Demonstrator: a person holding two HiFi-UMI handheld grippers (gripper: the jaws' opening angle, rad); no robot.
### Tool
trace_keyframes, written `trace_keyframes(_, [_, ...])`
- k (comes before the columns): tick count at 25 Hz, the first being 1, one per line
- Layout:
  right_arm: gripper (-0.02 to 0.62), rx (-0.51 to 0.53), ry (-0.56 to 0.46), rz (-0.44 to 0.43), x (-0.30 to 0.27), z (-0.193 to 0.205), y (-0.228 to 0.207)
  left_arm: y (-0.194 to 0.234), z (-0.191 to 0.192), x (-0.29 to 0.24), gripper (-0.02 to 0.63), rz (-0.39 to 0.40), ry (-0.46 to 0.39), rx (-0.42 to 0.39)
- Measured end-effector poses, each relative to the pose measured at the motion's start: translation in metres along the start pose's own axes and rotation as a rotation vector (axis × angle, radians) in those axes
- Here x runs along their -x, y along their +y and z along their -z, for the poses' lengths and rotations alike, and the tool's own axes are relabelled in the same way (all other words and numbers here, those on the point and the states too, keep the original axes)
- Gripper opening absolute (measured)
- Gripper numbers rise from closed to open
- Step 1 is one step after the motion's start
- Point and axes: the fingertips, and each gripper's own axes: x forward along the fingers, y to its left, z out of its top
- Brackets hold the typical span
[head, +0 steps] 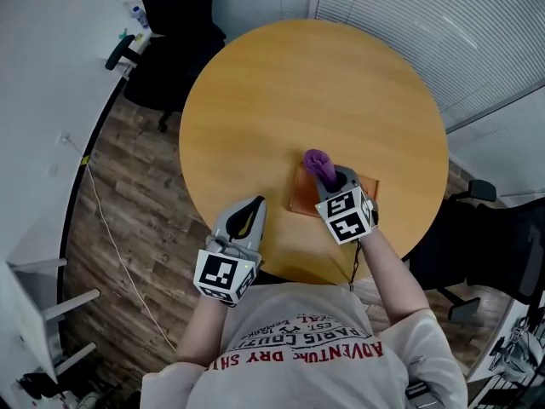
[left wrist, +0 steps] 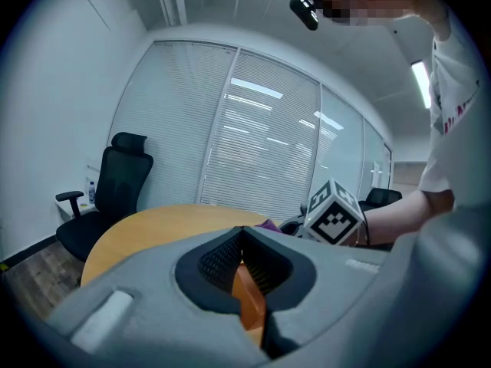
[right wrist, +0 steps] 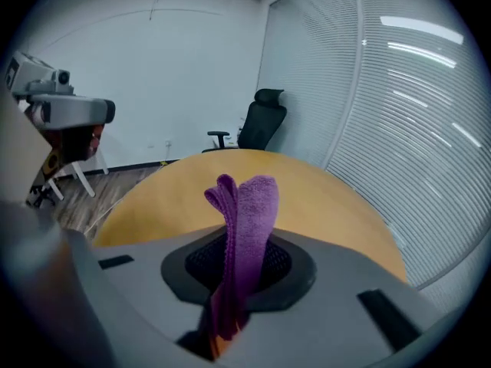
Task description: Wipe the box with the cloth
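Right tongs [head: 330, 180] are clamped on the purple cloth [head: 319, 164], and the right gripper view shows the folded fabric [right wrist: 249, 213] pinched between the jaws and standing up past their tips. In the head view these tongs sit right of centre, over the flat brown box [head: 302, 196], which lies on the round wooden tabletop [head: 289, 92] near its lower right edge. The cloth bunches out over the box's upper edge; whether it touches the box cannot be told. Much of the box is covered by the gripper and its marker cube.

Left tongs [head: 254, 207] are at the lower middle of the head view, over the tabletop's near edge, apart from the box. In the left gripper view their jaws [left wrist: 244, 240] meet with nothing between them. A black office chair [head: 170, 24] stands beyond the tabletop at the upper left.
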Motion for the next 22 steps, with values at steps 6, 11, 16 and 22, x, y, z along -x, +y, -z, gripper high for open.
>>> trace_keyframes(6, [0.064,0.11,0.115,0.003,-0.042,0.014,0.005,0.016,0.01,-0.001,0.009,-0.016,0.024,-0.005])
trace_keyframes(11, [0.067,0.166,0.175,-0.038,-0.065,0.026,0.015,0.022,0.011,-0.006,0.008,-0.005,0.039,-0.006])
trace_keyframes(16, [0.067,0.293,0.212,-0.035,-0.069,0.027,0.02,0.025,0.014,-0.008,0.009,0.007,0.04,0.022])
trace_keyframes(22, [0.066,0.335,0.251,-0.042,-0.064,0.03,0.027,0.027,0.011,-0.005,0.009,0.016,0.041,0.004])
